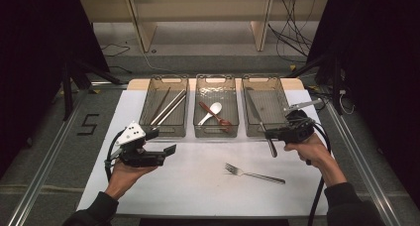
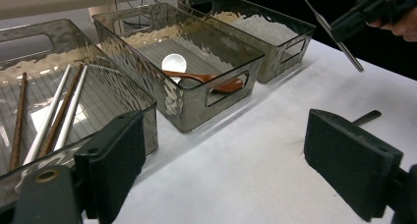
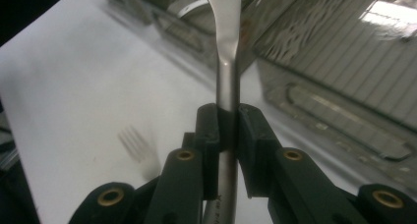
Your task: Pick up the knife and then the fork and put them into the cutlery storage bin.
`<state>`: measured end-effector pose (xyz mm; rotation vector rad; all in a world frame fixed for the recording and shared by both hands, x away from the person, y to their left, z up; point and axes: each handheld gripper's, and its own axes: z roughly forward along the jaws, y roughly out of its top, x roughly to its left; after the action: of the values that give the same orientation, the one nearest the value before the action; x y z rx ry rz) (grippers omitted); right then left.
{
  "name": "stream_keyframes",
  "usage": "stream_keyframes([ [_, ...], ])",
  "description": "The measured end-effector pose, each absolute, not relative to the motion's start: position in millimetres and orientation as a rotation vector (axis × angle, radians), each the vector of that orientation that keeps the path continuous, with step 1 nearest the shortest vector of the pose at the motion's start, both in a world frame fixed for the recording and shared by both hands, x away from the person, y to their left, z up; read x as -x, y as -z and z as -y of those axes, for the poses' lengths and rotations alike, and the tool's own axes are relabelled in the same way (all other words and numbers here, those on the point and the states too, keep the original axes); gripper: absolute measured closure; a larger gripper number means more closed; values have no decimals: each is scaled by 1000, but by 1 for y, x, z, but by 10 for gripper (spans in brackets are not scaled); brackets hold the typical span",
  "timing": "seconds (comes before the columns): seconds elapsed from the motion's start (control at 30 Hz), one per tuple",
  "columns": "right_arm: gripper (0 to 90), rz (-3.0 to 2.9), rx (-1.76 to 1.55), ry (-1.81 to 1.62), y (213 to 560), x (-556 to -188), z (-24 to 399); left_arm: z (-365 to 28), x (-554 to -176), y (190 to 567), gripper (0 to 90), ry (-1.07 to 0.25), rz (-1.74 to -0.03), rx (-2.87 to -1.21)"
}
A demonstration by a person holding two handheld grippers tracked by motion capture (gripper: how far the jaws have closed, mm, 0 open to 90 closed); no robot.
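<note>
Across a white paper-covered table point(image 1: 198, 186) ringed by dark curtains, cables and pale shelving: three clear ribbed plastic bins point(image 1: 216, 132) in a row. Left bin with chopsticks point(image 1: 167, 107), middle with a white spoon point(image 1: 212, 112) and brown wooden spoon point(image 1: 218, 118). Nearer, a steel fork point(image 1: 253, 173) flat on the paper. Right gripper point(image 1: 271, 135) raised at the right bin's front edge, clamped on a steel table knife point(image 3: 227, 86). Left gripper point(image 1: 166, 142) held level by the left bin, spread wide, empty.

Bright overhead light on the white table point(image 1: 198, 186), dark surroundings; the fork point(image 3: 137, 148) in the right gripper view is blurred.
</note>
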<state>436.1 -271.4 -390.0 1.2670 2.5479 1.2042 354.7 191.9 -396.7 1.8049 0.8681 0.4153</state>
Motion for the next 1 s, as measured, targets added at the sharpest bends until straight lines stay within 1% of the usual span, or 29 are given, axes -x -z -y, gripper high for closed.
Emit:
stream_keyframes([
  [0.63, 805, -2398, -1382, -1120, 362, -485, 272, -192, -355, 397, 154, -415, -868, -1802],
  [1.0, 805, -2359, -1472, -1044, 359, -512, 267, -192, -355, 397, 154, -413, -868, -1801],
])
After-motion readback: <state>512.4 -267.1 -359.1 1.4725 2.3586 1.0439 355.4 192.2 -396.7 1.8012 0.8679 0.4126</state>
